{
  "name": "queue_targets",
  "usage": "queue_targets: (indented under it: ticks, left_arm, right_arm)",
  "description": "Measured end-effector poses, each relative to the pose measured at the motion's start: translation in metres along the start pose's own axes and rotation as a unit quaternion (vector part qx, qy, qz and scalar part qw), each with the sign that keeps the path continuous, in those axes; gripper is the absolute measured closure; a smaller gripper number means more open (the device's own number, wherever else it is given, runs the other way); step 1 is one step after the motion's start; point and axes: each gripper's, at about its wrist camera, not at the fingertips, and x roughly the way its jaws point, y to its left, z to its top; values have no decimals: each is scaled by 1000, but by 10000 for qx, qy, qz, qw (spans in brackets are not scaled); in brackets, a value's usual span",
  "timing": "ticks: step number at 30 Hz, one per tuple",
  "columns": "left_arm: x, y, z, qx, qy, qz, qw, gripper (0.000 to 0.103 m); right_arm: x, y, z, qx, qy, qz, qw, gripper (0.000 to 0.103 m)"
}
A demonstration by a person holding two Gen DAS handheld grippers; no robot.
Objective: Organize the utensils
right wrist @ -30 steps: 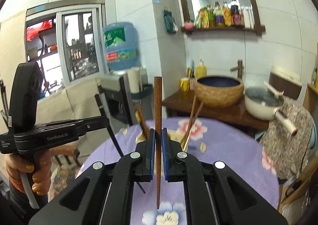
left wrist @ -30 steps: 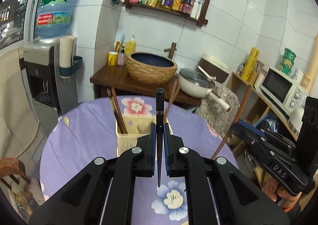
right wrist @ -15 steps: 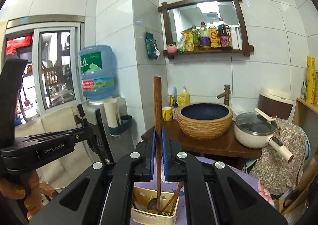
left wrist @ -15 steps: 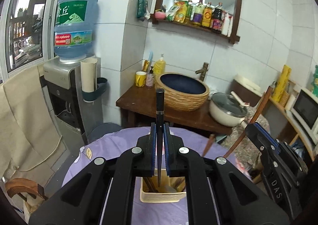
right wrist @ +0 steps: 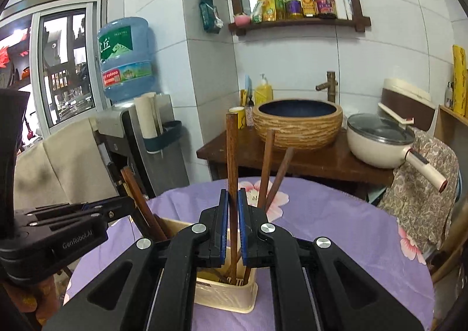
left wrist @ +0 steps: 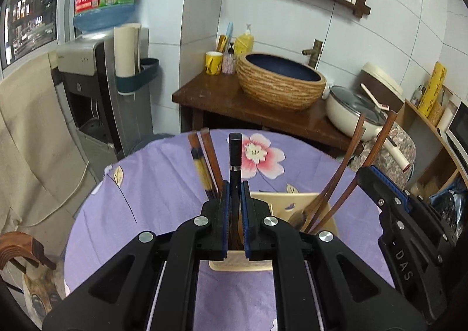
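Note:
A cream utensil holder (left wrist: pixel 292 199) (right wrist: pixel 225 296) stands on the purple flowered tablecloth (left wrist: pixel 152 193). My left gripper (left wrist: pixel 234 193) is shut on a black chopstick (left wrist: pixel 235 155), whose lower end reaches down into the holder. My right gripper (right wrist: pixel 231 205) is shut on a brown wooden chopstick (right wrist: pixel 231 149), its tip inside the holder. Several wooden utensils (left wrist: pixel 345 173) (right wrist: pixel 270 167) lean in the holder. The right gripper also shows at the right of the left wrist view (left wrist: pixel 409 231). The left gripper shows at the left of the right wrist view (right wrist: pixel 58 231).
Behind the round table stand a wooden counter (left wrist: pixel 251 108) with a woven basin (left wrist: pixel 280 79) and a cream pot (left wrist: pixel 356 108). A water dispenser (left wrist: pixel 96 67) is at the left. A chair back (left wrist: pixel 17 246) is at the lower left.
Both grippers have come down over the holder, and both chopsticks' lower ends now sit inside it. The view dropped from the wall back to the tabletop.

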Motion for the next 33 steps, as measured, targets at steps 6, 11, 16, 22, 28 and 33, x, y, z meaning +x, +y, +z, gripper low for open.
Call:
queue_targets:
  ticks: [6,11,16,22,28,33]
  left_arm:
    - [4,-2,-10,126,-24,-16,9999,96]
    - [-13,-8,-20,294,-282,71,9991,95]
    - [-42,-6,-39,414,-643,146,9970,46]
    - [-84,-13,-75,758,-1249,203,9891,19]
    - [-114,-15,-115,787,-1430,-50,9866,6]
    - [-140,-8,-165,1030,-1793,161,9782,6]
  right_arm:
    - [3,2,-10,-228,62,-110,9997,96]
    - [0,-3,-17,-175,126,26,9998,86]
    - [-29,-5,-27,-577,-265,-46,9980,53]
    - [-71,-11,-52,-527,-308,168,9980,31]
    - [-115,-10,-82,-535,-373,161,9977,11]
    - [-150,-6,-117,-899,-592,-322,9937,6]
